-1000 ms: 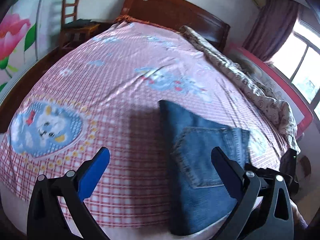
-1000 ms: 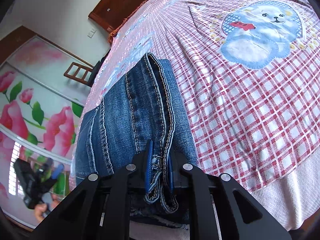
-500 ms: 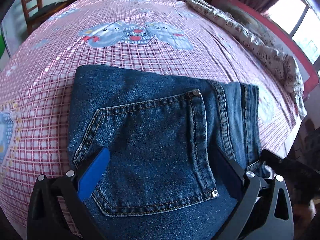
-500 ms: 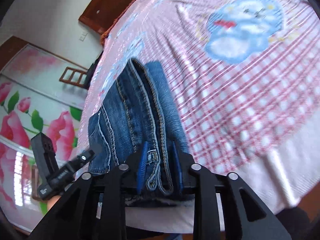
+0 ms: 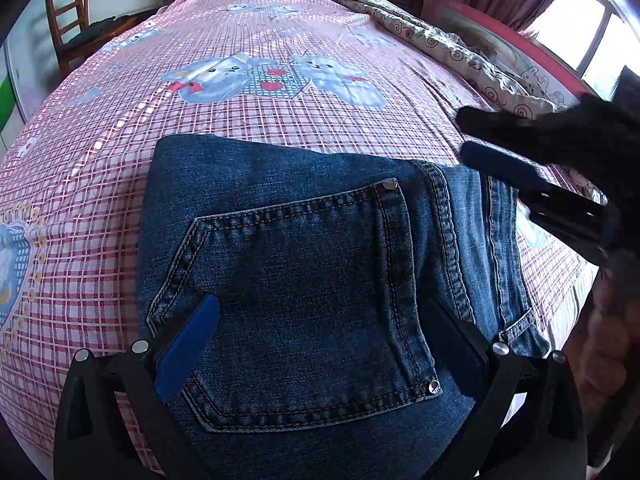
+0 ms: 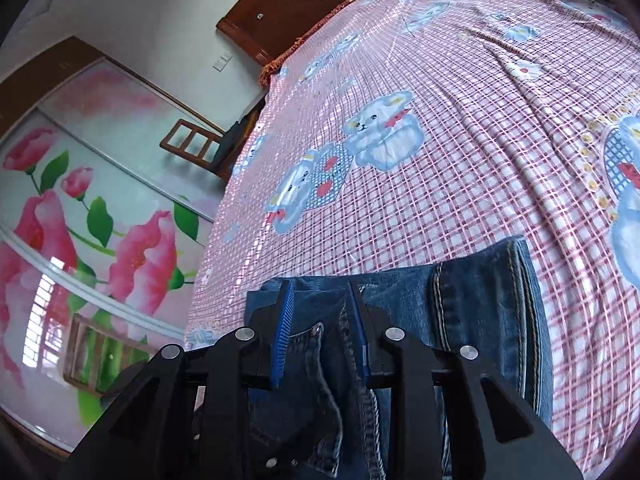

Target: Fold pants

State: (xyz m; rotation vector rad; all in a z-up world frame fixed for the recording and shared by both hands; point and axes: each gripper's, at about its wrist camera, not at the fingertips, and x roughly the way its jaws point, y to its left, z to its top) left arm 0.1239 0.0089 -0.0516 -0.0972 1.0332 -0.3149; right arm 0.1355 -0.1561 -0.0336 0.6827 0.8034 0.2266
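The folded blue jeans (image 5: 304,264) lie on the pink checked bed sheet (image 5: 248,112), back pocket up, near the bed's front edge. My left gripper (image 5: 320,320) is wide open and hovers just over the pocket, one finger on each side of it. My right gripper (image 6: 320,312) is part open above the waistband end of the jeans (image 6: 472,304), holding nothing. It also shows in the left wrist view (image 5: 532,168), raised over the right end of the jeans.
A rumpled patterned quilt (image 5: 440,44) lies along the bed's right side below the dark wooden headboard (image 6: 288,4). A wooden chair (image 5: 64,20) stands left of the bed. A flower-painted wardrobe door (image 6: 80,220) lies beyond it.
My right gripper has let go of the jeans' waistband, opened and lifted off. My left gripper has moved from beside the jeans to right over the back pocket.
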